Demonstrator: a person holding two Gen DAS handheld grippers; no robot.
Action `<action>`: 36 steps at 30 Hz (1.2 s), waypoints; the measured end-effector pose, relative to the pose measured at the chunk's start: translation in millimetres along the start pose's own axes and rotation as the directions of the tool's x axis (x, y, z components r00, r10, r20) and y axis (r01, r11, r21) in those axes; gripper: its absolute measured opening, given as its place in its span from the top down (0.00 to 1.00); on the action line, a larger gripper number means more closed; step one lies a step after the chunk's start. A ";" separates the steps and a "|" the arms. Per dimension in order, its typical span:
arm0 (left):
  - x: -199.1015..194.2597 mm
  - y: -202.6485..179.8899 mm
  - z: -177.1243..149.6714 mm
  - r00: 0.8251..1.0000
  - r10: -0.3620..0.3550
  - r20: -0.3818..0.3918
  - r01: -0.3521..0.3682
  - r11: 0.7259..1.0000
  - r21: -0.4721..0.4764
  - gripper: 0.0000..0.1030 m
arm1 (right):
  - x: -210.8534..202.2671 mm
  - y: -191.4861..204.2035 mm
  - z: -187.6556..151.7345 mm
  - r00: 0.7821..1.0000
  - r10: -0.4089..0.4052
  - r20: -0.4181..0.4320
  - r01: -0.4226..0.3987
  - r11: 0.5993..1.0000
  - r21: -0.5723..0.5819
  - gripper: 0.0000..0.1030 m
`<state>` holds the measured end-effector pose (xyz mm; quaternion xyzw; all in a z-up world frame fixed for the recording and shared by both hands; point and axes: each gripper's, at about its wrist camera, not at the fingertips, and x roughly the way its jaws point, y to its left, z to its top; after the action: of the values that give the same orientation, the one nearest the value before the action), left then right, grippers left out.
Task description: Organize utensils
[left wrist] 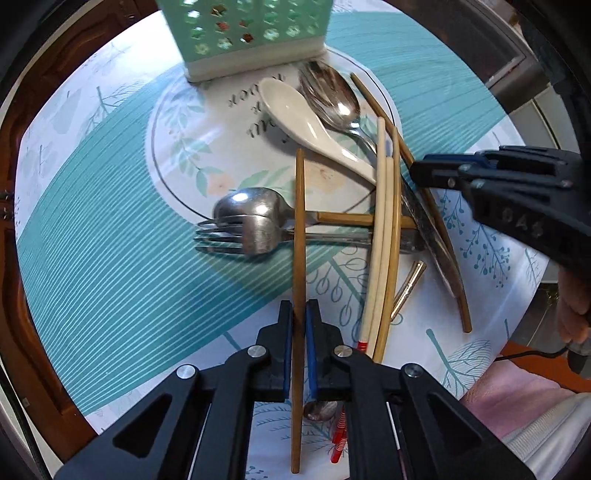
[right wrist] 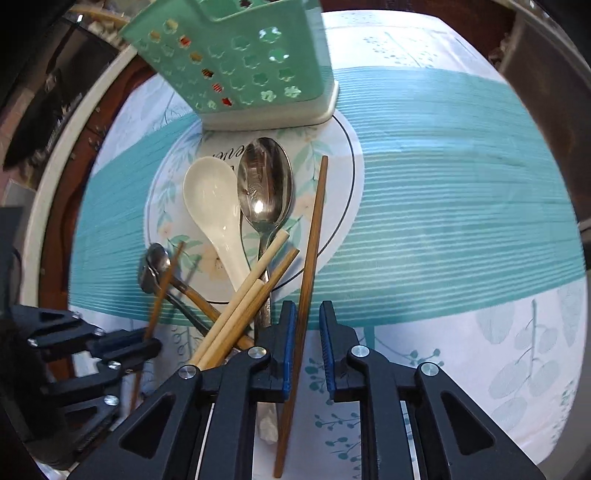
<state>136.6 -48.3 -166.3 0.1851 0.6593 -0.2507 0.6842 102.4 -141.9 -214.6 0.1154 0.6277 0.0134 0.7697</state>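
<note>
Left wrist view: left gripper (left wrist: 299, 314) points down at the surface, its blue pads pressed together on a dark brown chopstick (left wrist: 298, 258) that runs straight up between them.
Right wrist view: right gripper (right wrist: 307, 321) has a second brown chopstick (right wrist: 312, 251) between its pads; the stick lies against the left pad, a clear gap shows to the right pad, so the pads are not pinching it.
Loose pile: pale chopsticks (left wrist: 380, 229) and more brown ones lie crossed just right of the left gripper.
Fork and spoon: a metal fork (left wrist: 221, 236) and a steel spoon (left wrist: 247, 206) lie together, under the held chopstick.
White spoon: a ceramic spoon (left wrist: 295, 114) lies beside a large metal spoon (left wrist: 332, 96), touching along the side.
Holder: a green perforated utensil holder (left wrist: 243, 33) stands upright beyond the spoons, at the far rim of the printed circle.
Surface: a teal and white patterned cloth (left wrist: 110, 221) covers the surface.
Person: a hand (left wrist: 572, 314) shows at the right edge, behind the right gripper.
</note>
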 end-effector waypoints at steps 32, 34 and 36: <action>-205.4 24.9 23.0 0.803 0.046 0.594 0.098 0.973 -0.208 0.96 | -144.3 5.9 51.6 0.897 0.293 0.331 -0.305 0.952 -0.017 0.94; -222.8 32.3 38.3 0.761 0.081 0.644 0.096 0.967 -0.235 0.96 | -164.3 17.7 73.3 0.867 0.299 0.398 -0.293 0.953 -0.078 0.94; -235.6 42.2 54.1 0.723 0.111 0.681 0.102 0.959 -0.265 0.96 | -181.1 28.3 98.4 0.828 0.318 0.461 -0.295 0.947 -0.123 0.94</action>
<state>204.1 -22.5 68.2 -0.0198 0.3857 -0.2026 0.8999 163.0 -160.2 -16.4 0.1964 0.3924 0.1226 0.8902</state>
